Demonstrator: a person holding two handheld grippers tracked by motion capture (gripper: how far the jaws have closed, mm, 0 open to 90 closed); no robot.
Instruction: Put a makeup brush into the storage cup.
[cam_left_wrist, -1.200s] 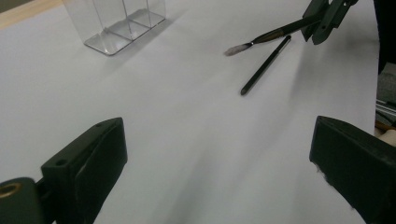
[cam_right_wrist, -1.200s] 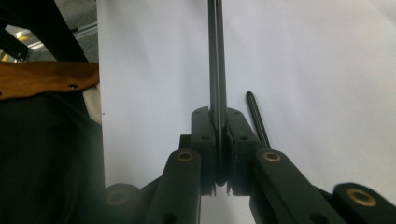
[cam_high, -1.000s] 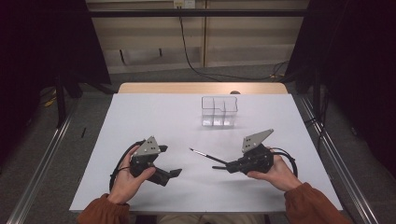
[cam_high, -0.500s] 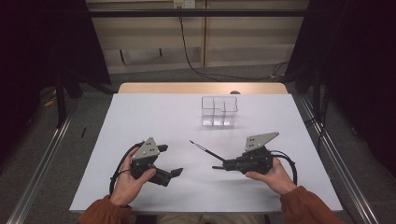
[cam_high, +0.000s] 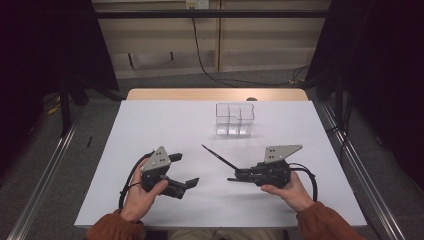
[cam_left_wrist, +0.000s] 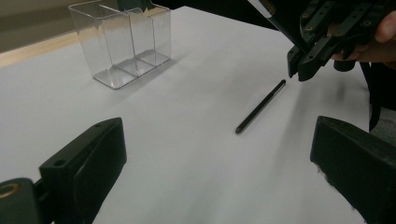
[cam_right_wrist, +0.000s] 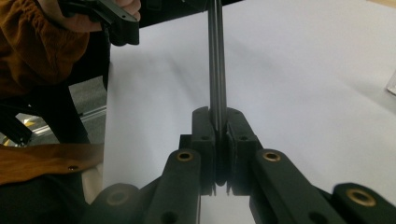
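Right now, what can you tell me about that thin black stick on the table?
The thin black stick looks like a slim pen or brush handle, dark and smooth, with a slightly paler section near one end. The right gripper is clamped on one end of it, jaws shut around it. It reaches out over the white table towards the clear organiser, well short of it. Whether its free tip touches the table is unclear.

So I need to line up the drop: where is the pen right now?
In the high view the pen is near the table's middle, clamped in the right claw, slanting up-left toward the clear box but short of it.
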